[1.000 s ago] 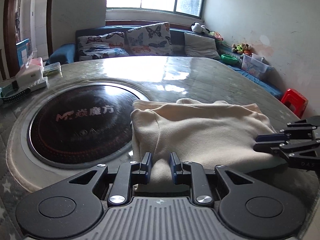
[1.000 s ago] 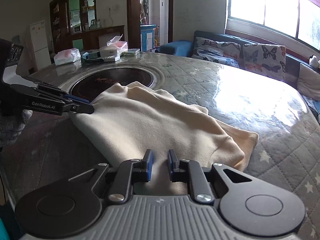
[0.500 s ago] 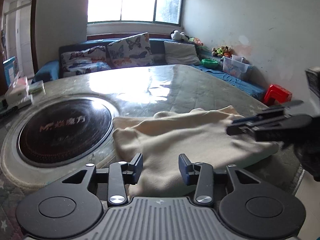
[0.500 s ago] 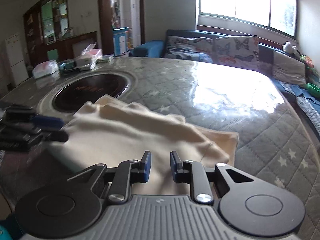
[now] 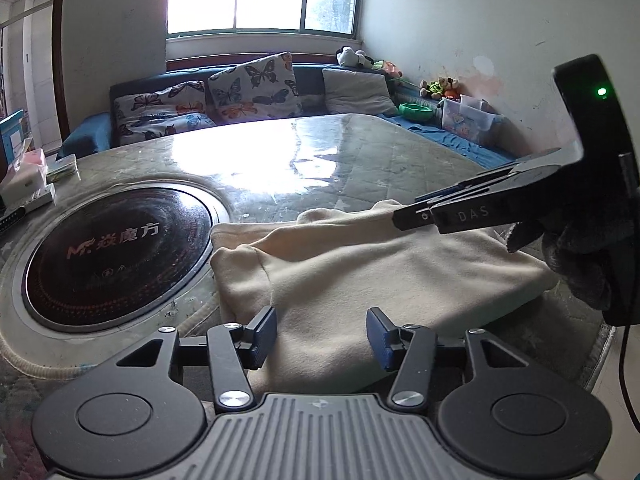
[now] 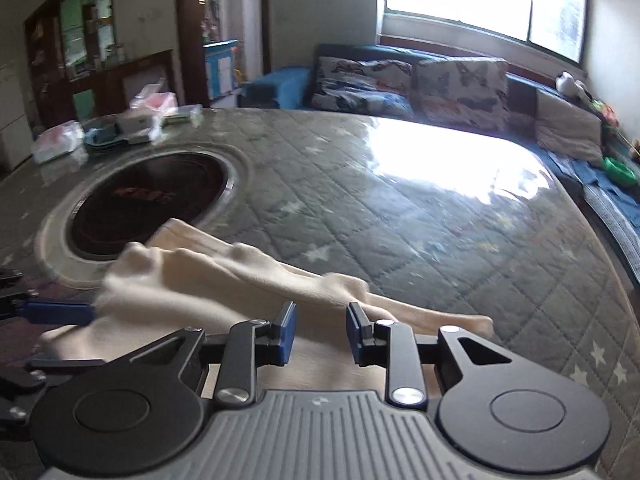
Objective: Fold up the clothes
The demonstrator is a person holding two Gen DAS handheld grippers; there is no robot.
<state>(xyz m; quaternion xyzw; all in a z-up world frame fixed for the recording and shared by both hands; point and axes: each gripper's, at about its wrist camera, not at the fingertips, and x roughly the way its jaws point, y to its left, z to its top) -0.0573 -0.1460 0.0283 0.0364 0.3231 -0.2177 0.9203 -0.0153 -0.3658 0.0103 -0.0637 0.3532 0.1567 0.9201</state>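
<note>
A cream garment (image 5: pixel 360 276) lies folded on the quilted table, next to the round black hotplate; it also shows in the right wrist view (image 6: pixel 224 280). My left gripper (image 5: pixel 322 334) is open and empty, raised just above the garment's near edge. My right gripper (image 6: pixel 318 334) is open and empty above the garment's near side. In the left wrist view the right gripper (image 5: pixel 416 212) hovers over the garment's far right part, held by a gloved hand. The left gripper's blue-tipped fingers (image 6: pixel 60 314) show at the left of the right wrist view.
The round black hotplate (image 5: pixel 116 252) is set in the table (image 5: pixel 380 160) left of the garment. Tissue boxes and packets (image 5: pixel 28 180) stand at the far left edge. A sofa with butterfly cushions (image 5: pixel 248 92) runs behind the table. The table edge is close at the right.
Both grippers have opened, let go of the garment and lifted back from it. The garment now lies folded on the table. The right gripper has swung up over its right part.
</note>
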